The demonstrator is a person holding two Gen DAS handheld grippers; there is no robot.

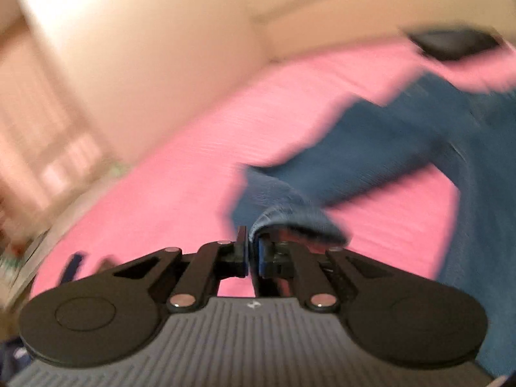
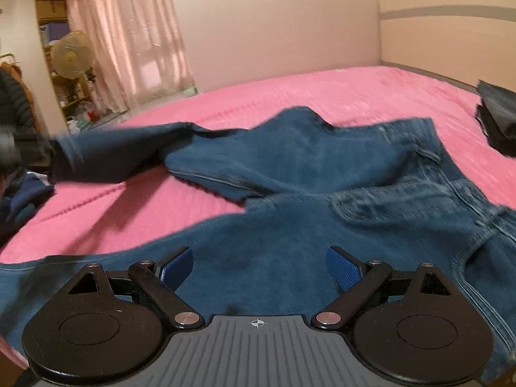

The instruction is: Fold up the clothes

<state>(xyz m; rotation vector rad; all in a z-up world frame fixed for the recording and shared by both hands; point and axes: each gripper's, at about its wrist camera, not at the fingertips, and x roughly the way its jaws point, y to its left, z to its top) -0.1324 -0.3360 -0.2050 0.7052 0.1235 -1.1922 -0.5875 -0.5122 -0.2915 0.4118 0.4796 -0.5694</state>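
A bed (image 2: 225, 106) with a pink cover is overlaid by blue jeans (image 2: 290, 174). One leg's hem is pinched in the left gripper (image 1: 251, 251), jaws closed. The right gripper (image 2: 259, 269) is held over the denim, jaws spread wide, empty.

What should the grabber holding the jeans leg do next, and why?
Probably carry the leg end across onto the other leg. The left gripper is shut on its cuff, the legs lie spread apart on the pink bedspread, and the right gripper is open.
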